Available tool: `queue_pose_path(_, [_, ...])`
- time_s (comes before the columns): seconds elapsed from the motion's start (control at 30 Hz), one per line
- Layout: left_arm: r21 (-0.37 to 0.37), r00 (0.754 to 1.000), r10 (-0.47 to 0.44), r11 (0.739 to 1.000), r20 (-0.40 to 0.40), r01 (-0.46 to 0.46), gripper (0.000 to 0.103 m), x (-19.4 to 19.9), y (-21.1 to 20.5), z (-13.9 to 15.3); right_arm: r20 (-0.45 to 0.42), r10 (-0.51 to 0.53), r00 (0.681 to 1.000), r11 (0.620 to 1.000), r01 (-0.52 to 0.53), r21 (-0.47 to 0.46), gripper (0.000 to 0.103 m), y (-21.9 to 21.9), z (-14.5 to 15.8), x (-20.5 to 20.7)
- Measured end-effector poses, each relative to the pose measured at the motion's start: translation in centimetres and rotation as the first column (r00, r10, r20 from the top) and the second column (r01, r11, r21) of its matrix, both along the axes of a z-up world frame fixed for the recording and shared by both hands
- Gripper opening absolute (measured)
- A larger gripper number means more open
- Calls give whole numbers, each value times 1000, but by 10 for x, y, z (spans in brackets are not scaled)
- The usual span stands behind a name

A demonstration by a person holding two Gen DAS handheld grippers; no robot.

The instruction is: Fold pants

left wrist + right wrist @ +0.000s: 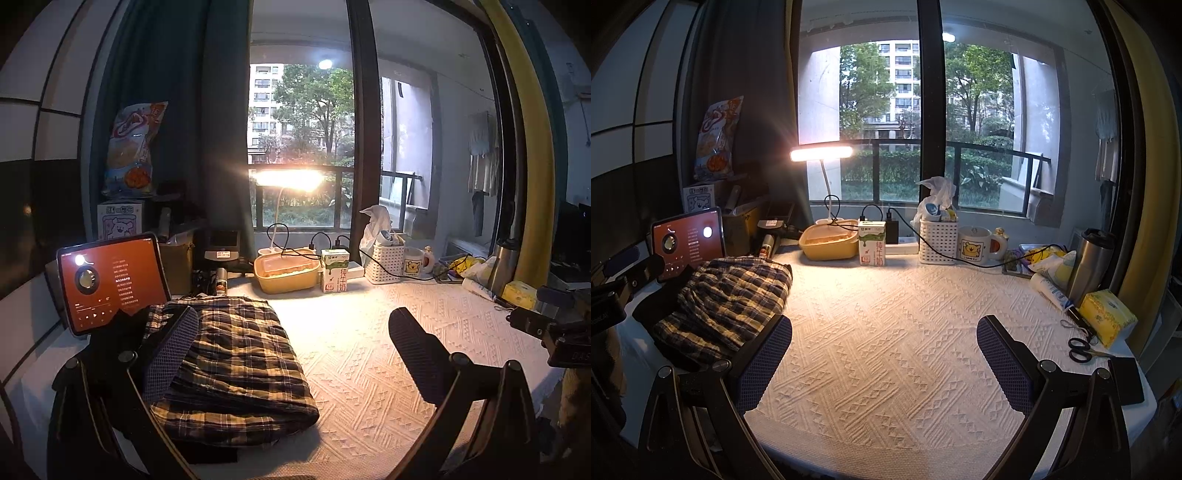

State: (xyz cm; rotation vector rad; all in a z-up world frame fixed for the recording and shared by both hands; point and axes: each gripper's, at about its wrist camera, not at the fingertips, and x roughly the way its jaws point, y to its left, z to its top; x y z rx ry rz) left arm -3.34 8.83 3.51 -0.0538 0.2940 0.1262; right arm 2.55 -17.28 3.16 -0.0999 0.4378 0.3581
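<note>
Black left tongs (291, 354) stand spread wide, gripping nothing; the left textured pad (171, 354) hangs over the near left part of the folded brown-and-cream plaid pants (236, 362). Right tongs (884, 363) are likewise spread and empty above the bare white knitted cover of the worktop (886, 314). The pants lie as a compact bundle at the worktop's left side, long axis running away from the cameras toward the red-screened tablet (110, 280). From the right tongs the bundle lies well to the left, so the left hand is judged nearer for any final fold or smoothing.
</note>
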Motion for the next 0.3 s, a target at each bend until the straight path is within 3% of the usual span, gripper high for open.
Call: queue_pose_path(0.3, [-2, 1000, -17, 1000, 5, 17, 102, 0, 1, 1, 0, -4, 1000, 1000, 4, 3, 101, -2, -1, -2])
